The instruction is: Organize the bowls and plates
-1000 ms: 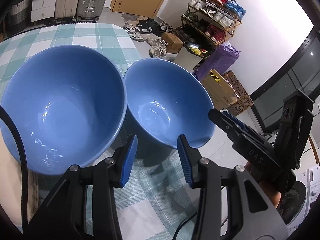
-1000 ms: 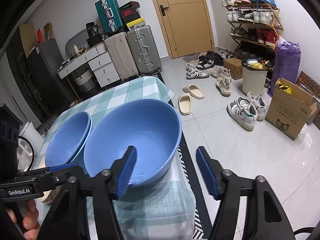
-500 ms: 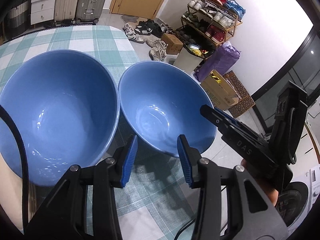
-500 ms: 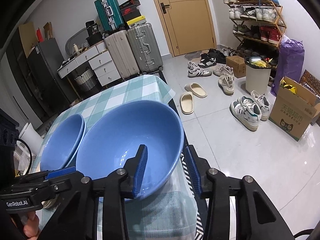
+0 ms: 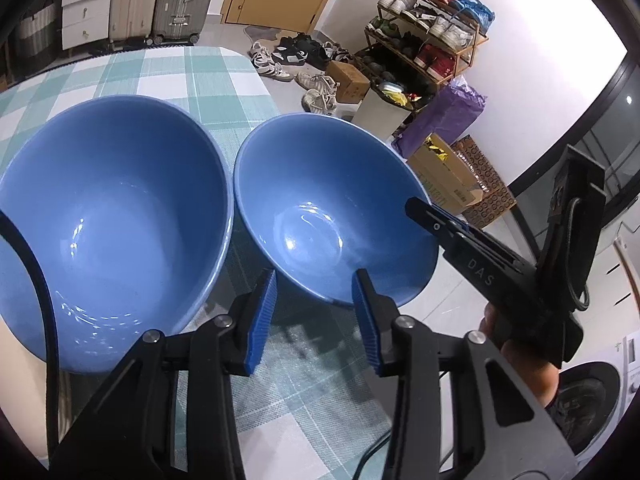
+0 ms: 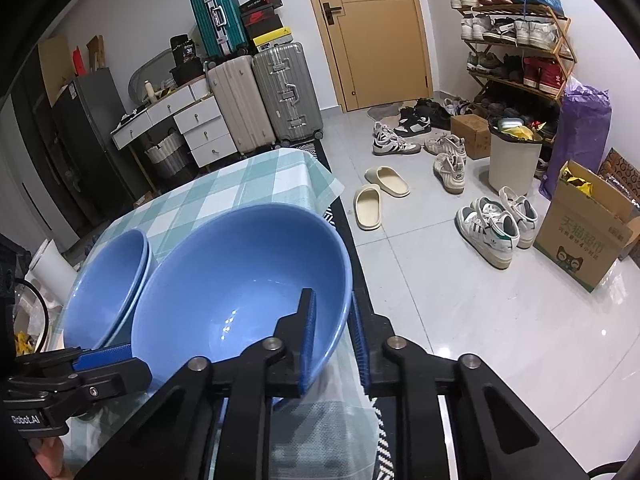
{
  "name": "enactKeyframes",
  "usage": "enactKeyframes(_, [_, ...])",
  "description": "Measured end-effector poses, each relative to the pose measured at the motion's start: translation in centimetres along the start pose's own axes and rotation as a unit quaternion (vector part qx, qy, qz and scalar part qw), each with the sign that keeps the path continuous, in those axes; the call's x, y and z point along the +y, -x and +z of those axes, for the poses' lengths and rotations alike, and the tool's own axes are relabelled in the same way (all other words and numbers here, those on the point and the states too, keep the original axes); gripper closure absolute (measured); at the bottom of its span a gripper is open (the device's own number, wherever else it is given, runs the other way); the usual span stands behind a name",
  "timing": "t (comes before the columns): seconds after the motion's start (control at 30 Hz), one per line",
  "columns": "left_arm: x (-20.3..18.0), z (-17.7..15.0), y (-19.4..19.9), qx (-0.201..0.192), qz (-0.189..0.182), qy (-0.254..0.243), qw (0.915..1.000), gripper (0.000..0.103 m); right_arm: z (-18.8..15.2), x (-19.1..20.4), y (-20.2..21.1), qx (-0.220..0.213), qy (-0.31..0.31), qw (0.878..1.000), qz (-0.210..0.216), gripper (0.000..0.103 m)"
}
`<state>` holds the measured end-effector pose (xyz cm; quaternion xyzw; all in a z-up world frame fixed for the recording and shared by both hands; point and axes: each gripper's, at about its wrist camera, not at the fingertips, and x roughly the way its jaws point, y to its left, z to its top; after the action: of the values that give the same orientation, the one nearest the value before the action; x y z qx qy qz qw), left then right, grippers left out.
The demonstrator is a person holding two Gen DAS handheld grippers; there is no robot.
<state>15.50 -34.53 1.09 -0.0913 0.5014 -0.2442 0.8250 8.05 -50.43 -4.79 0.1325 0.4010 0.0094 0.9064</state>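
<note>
Two blue bowls sat side by side on a checked tablecloth (image 5: 208, 80). The right gripper (image 6: 332, 344) had just been closing and now clamped the right-hand bowl (image 6: 240, 292) at its rim, at about four o'clock, one pad inside, one outside. The left gripper (image 5: 314, 312) had narrowed a little; its jaws stood apart with nothing between them, at six o'clock of that bowl. The left-hand bowl (image 5: 108, 208) lay at nine o'clock, nested in another.
</note>
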Motion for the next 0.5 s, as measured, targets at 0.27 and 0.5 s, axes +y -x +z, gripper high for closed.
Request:
enactKeyframes(0.27, [-0.08, -0.05, -0.39, 0.001, 0.003, -0.016, 0.9999, 0.072, -0.41, -0.04, 0.06, -0.003, 0.007, 1.000, -0.006, 0.088])
enactKeyframes(0.5, [-0.27, -0.22, -0.41, 0.005, 0.006, -0.024, 0.9997, 0.072, -0.47, -0.09, 0.23, -0.006, 0.008, 1.000, -0.007, 0.088])
